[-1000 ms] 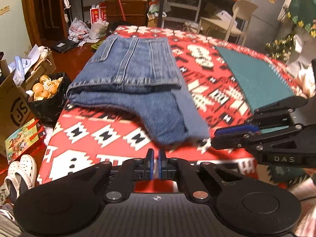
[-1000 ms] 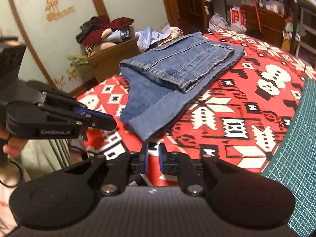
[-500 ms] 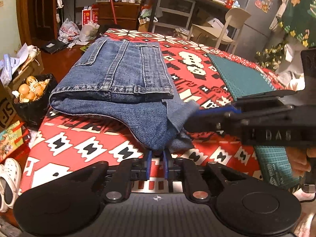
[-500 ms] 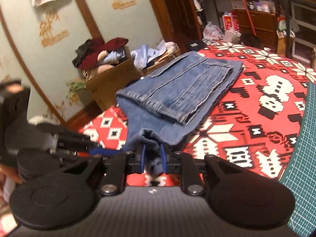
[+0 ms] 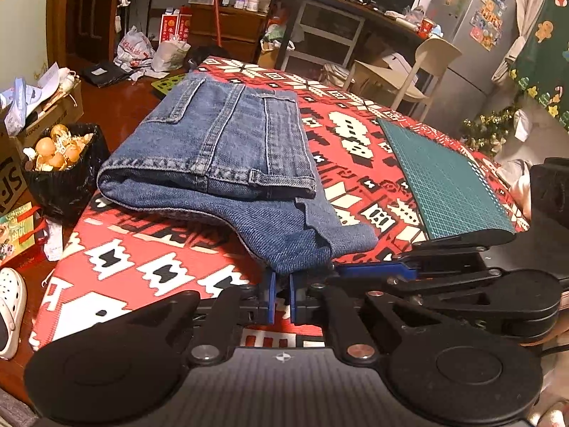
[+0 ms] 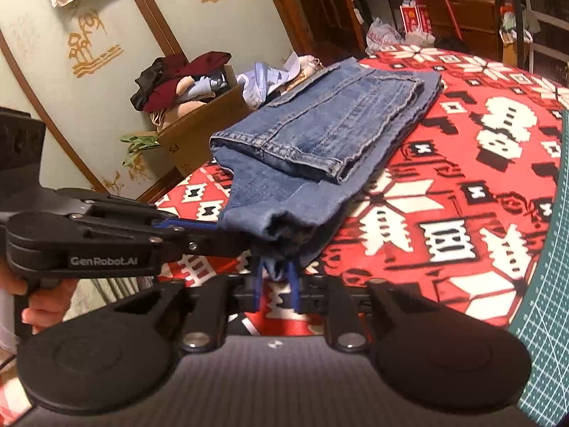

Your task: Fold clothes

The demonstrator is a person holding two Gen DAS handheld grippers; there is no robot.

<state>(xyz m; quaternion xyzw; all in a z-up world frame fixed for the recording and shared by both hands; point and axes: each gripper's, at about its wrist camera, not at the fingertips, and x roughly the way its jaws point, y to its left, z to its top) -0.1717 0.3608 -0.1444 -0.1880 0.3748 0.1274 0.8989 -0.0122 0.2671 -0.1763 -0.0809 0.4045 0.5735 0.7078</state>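
Both grippers are clamped on the near hem of the jeans: my left gripper pinches the denim end at the table's near edge, and my right gripper has its blue pads nipped tight on a bunched bit of the same hem, the two almost touching. Beyond them the jeans lie partly folded on the red patterned tablecloth, waistband layer on top. Farther right sits a green cutting mat.
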